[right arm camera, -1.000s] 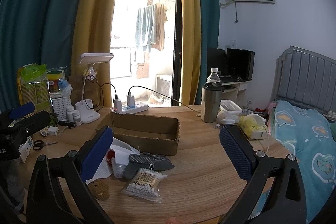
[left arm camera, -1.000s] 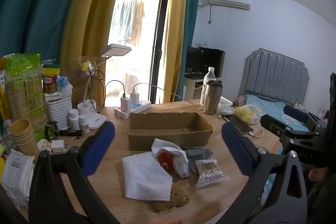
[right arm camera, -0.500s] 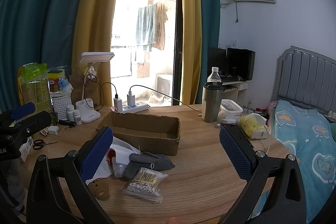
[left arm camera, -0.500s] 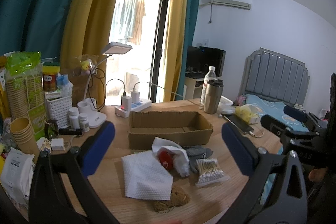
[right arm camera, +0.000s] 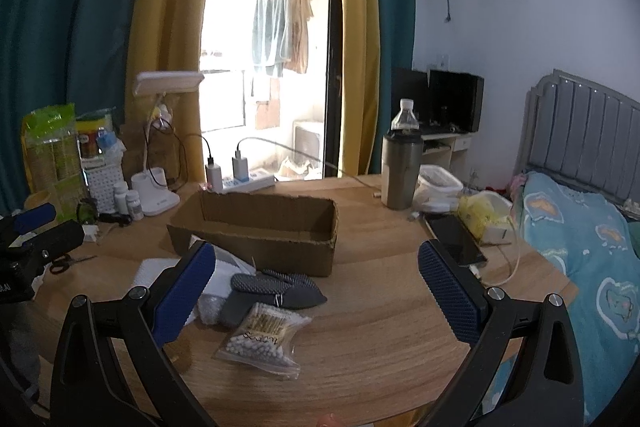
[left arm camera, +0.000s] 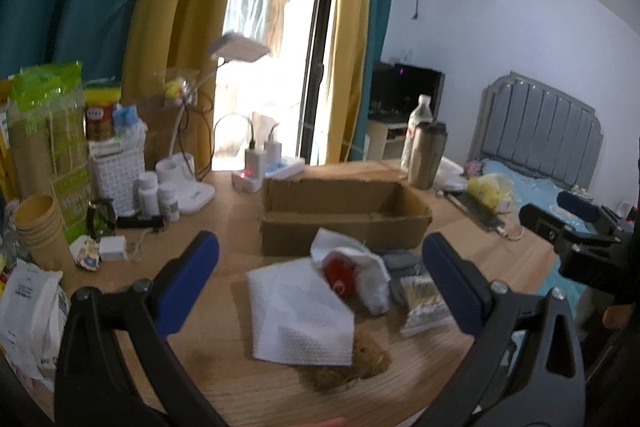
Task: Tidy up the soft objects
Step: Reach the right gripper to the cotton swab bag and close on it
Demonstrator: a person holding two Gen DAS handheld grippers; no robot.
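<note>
An open cardboard box (left arm camera: 344,217) (right arm camera: 256,231) stands mid-table with soft items heaped in front of it. In the left wrist view a white cloth (left arm camera: 298,311) lies flat, a brown plush toy (left arm camera: 344,363) peeks from under its near edge, and a crumpled white piece with something red (left arm camera: 344,269) sits behind it. Grey dotted gloves (right arm camera: 276,289) and a bag of cotton swabs (right arm camera: 264,335) lie to the right. My left gripper (left arm camera: 320,283) hangs open above the cloth. My right gripper (right arm camera: 318,297) is open over the gloves and swabs. Neither holds anything.
A desk lamp (left arm camera: 188,163), pill bottles (left arm camera: 158,195), a white basket (left arm camera: 116,171) and paper cups (left arm camera: 38,231) crowd the left side. A power strip (right arm camera: 244,181) lies behind the box. A steel tumbler (right arm camera: 400,171), a phone (right arm camera: 456,241) and a yellow bag (right arm camera: 480,215) sit right; a bed (right arm camera: 592,227) lies beyond.
The left wrist view has dipped and closed in on the white cloth and plush toy, with motion blur. The right gripper has barely moved. Both stay open.
</note>
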